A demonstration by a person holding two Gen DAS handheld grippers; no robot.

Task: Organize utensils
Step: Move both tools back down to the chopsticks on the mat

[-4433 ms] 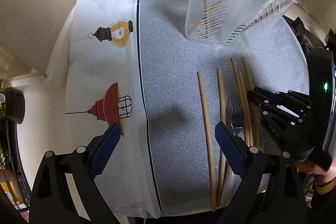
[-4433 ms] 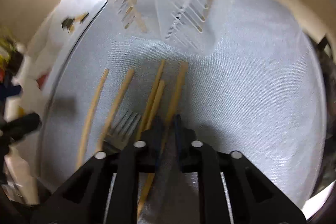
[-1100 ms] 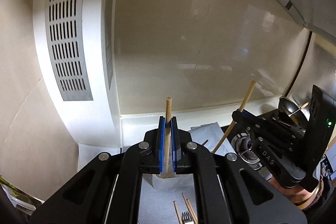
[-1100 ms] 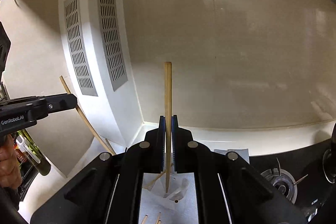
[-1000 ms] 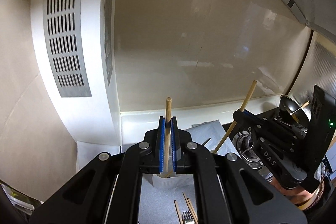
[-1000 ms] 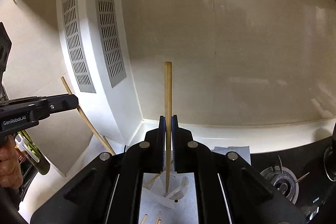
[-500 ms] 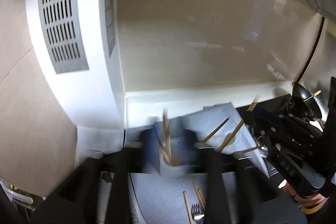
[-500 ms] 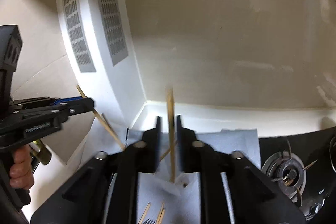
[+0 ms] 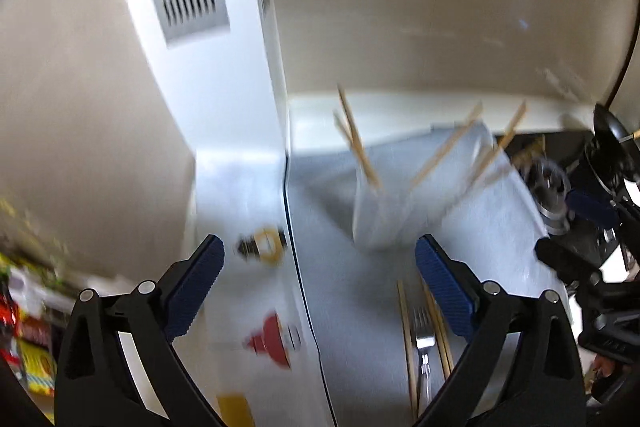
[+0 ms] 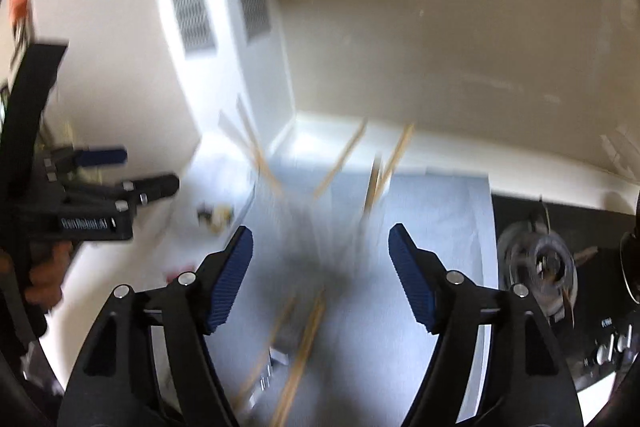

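left gripper [image 9: 318,281]: fingers spread wide, still opening, nothing between them
holder [image 9: 384,215]: clear, blurry, chopsticks [image 9: 358,143] sticking out at angles
mat [image 9: 360,307]: grey, more chopsticks plus a fork [image 9: 425,331]
right gripper [image 9: 588,211]: far right edge

Sticks: pale wooden chopsticks [image 9: 406,331], matt
Holder: clear plastic utensil holder [image 9: 384,219], glossy
Mat: grey woven cloth mat [image 9: 352,307], rough
Fork: shiny metal fork [image 9: 425,331]

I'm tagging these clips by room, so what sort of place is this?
Most likely a home kitchen counter. A gas stove burner sits at the right, a clear utensil holder stands on a grey mat with wooden chopsticks in it, and a fork lies on the mat.
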